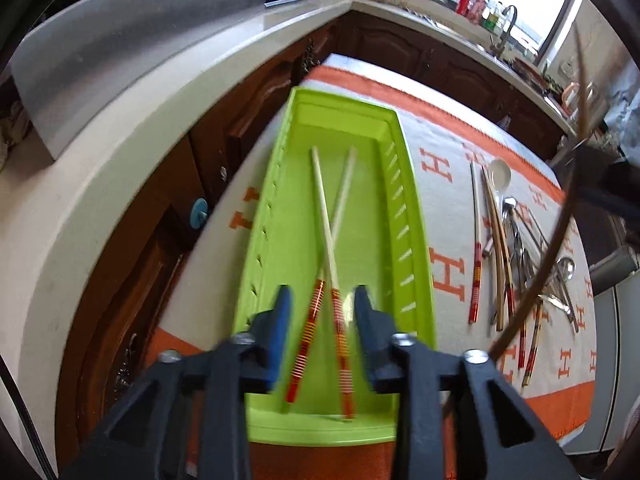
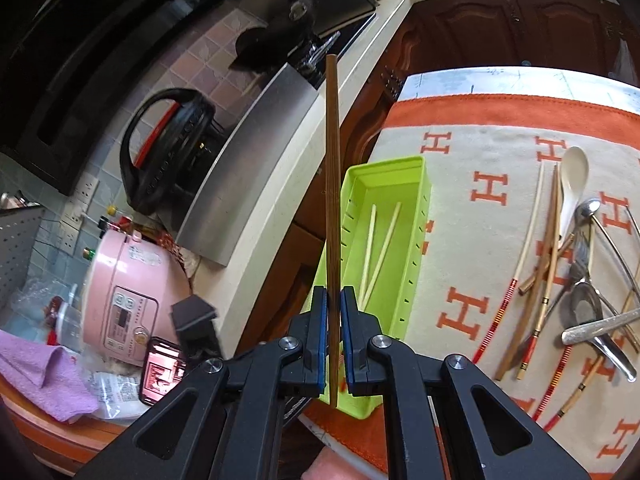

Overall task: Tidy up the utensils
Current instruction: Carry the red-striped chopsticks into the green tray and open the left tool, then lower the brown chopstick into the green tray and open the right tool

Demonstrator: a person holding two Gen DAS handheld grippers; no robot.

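An orange-bordered cloth [image 1: 448, 216] covers the table beside the kitchen counter [image 1: 132, 128].

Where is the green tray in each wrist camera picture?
Left wrist: the green tray fills the centre, running from the left gripper upward.
Right wrist: it sits centre, just right of the brown chopstick.
Shared landmark: the white spoon.

Daylight pours in from the window [image 1: 516, 0], which is blown out to white glare. Both fisheye views bend straight edges hard and darken toward the corners. The chopsticks [image 1: 332, 280] in the left view smear with motion blur; the right view's upper left is dim.
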